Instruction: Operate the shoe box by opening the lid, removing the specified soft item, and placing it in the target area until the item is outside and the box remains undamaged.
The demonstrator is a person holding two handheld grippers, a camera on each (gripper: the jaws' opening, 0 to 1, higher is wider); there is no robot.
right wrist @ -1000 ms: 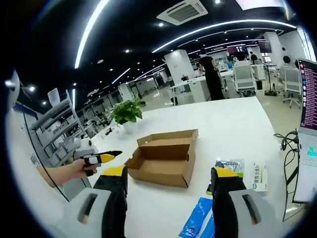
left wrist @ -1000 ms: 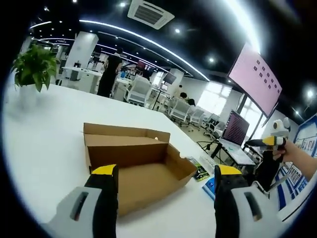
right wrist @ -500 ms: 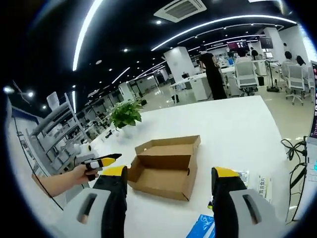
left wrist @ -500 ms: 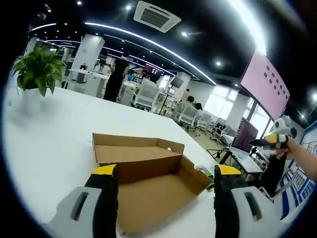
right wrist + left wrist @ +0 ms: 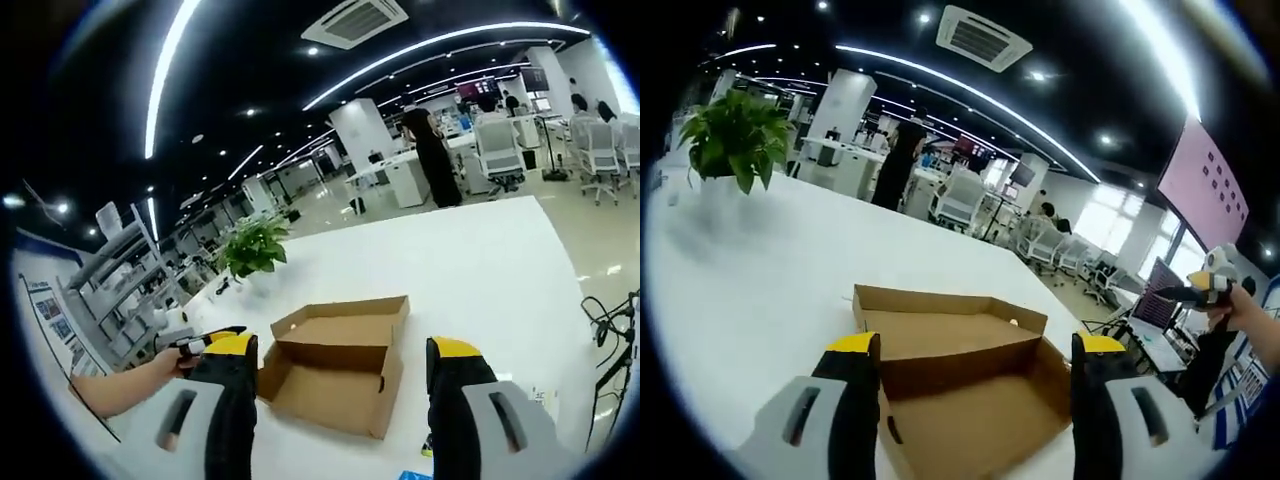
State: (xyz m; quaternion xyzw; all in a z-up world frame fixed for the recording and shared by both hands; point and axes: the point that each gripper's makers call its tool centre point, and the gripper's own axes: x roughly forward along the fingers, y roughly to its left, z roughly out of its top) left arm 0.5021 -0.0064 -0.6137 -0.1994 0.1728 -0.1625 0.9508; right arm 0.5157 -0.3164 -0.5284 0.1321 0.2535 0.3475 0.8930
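Observation:
An open brown cardboard shoe box [image 5: 970, 400] lies on the white table [image 5: 750, 280], its lid flap folded back and bare cardboard showing inside. My left gripper [image 5: 975, 346] is open just above the box's near side, nothing between its yellow-tipped jaws. A hand holds my right gripper [image 5: 1202, 291] up at the far right, away from the box. In the right gripper view the same box [image 5: 335, 375] sits between the jaws of my open right gripper [image 5: 340, 348]. The left gripper [image 5: 200, 343] shows at that view's left, partly behind my own jaw.
A potted plant [image 5: 735, 130] stands on the table's far left corner, also the plant [image 5: 255, 245] beyond the box. A person [image 5: 902, 160] stands among desks and office chairs [image 5: 958, 195] behind. A pink wall screen [image 5: 1212, 180] hangs at right. Cables [image 5: 612, 325] trail off the table's edge.
Both views have shifted with the hands: the box now sits lower and nearer in the left gripper view, and the packets have slipped out at the bottom of the right gripper view. Both grippers stay open.

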